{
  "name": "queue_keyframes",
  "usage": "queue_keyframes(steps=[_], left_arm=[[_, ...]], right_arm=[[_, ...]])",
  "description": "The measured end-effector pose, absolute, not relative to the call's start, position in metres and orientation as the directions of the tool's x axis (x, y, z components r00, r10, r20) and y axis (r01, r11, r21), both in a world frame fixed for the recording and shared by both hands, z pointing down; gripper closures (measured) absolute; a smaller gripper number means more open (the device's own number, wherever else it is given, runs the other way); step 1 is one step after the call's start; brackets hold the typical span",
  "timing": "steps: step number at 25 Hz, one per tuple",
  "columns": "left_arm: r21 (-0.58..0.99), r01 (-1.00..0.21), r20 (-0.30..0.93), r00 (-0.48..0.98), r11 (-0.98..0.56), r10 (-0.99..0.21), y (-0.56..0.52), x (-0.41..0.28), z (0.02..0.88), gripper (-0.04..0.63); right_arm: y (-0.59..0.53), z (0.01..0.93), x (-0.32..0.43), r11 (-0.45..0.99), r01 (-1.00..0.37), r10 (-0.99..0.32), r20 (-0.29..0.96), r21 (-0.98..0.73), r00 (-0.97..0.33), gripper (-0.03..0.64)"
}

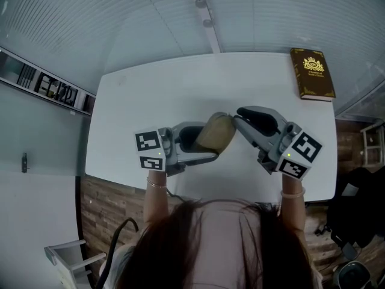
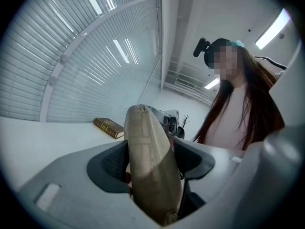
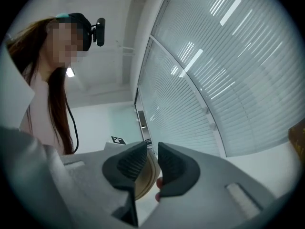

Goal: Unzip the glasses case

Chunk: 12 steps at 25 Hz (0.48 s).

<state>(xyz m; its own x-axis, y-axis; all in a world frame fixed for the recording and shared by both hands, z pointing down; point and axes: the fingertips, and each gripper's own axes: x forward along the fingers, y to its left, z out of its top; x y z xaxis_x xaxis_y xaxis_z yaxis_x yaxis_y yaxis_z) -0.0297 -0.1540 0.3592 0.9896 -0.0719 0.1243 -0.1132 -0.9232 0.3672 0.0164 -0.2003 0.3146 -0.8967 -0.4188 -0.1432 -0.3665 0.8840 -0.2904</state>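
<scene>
A white table (image 1: 150,101) fills the middle of the head view, with slatted blinds running behind it. A person with long dark hair (image 1: 222,245) leans over its near edge, both forearms reaching forward. Each hand carries a grey gripper with a black-and-white marker cube at its rear. The left gripper (image 1: 204,142) lies level over the table's near half and points toward the right one. Its jaws stand wide and clamp on the glasses case (image 1: 216,131), with a dark ribbed pad (image 2: 110,163) pressed against either flank, as the left gripper view shows. The tan, soft-sided case stands on edge between those pads, clear of the tabletop, and its free rounded end sticks out toward the right gripper (image 1: 238,117). That gripper comes in from the other side with its tips right at the case's free end. In the right gripper view its pads sit slightly apart with a narrow slit between them and nothing pinched there — the tan case shows just beyond the slit. Whether the tips touch the case cannot be made out. Well apart from all this, a brown book (image 1: 312,73) with a gold crest lies flat at the table's far right corner.
</scene>
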Motion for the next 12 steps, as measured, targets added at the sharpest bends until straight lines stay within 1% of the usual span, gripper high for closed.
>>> queue_keyframes(steps=[2, 6, 12], left_arm=[[0.362, -0.094, 0.125, 0.991, -0.927, -0.051, -0.149, -0.029, 0.358, 0.299], [0.357, -0.066, 0.127, 0.992, -0.932, -0.022, -0.143, -0.030, 0.357, 0.298], [0.365, -0.013, 0.129, 0.991, -0.931, 0.037, -0.132, -0.026, 0.359, 0.299]], right_arm=[[-0.196, 0.313, 0.014, 0.901, -0.310, -0.367, -0.153, -0.302, -0.917, 0.522], [-0.187, 0.312, 0.010, 0.922, -0.205, -0.272, -0.175, -0.327, -0.946, 0.503], [-0.181, 0.312, 0.010, 0.928, -0.104, -0.185, -0.200, -0.358, -0.962, 0.500]])
